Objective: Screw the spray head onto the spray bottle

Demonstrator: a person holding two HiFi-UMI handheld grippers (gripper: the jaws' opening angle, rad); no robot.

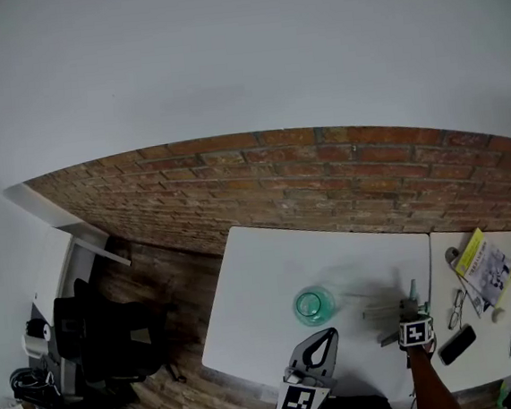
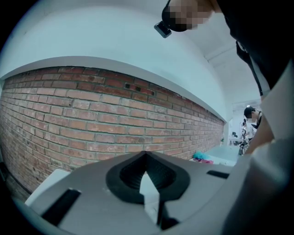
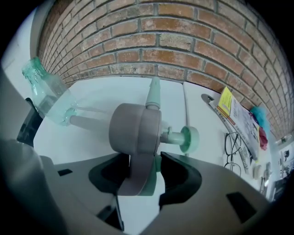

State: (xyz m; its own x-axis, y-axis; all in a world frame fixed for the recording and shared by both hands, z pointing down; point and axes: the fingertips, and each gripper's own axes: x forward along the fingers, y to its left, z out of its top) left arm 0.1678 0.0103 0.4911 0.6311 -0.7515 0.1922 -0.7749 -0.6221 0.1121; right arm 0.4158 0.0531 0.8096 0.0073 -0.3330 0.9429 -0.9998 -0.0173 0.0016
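A clear green-tinted spray bottle (image 1: 315, 305) stands without a head near the middle of the white table (image 1: 263, 279); in the right gripper view the bottle (image 3: 48, 94) is at the upper left. My right gripper (image 1: 413, 311) is to its right, pointing steeply down. This gripper (image 3: 138, 170) is shut on the grey spray head (image 3: 135, 128), whose green nozzle points right and whose clear dip tube (image 3: 89, 123) reaches left toward the bottle. My left gripper (image 1: 328, 333) hovers just in front of the bottle; in its own view the left gripper (image 2: 146, 156) is shut and empty, facing the brick wall.
A second white table (image 1: 442, 271) adjoins on the right, carrying glasses (image 1: 456, 307), a black phone (image 1: 456, 344), a yellow booklet (image 1: 482, 267) and red and teal items. A black chair (image 1: 106, 335) stands on the wooden floor at left. The brick wall (image 1: 325, 183) runs behind.
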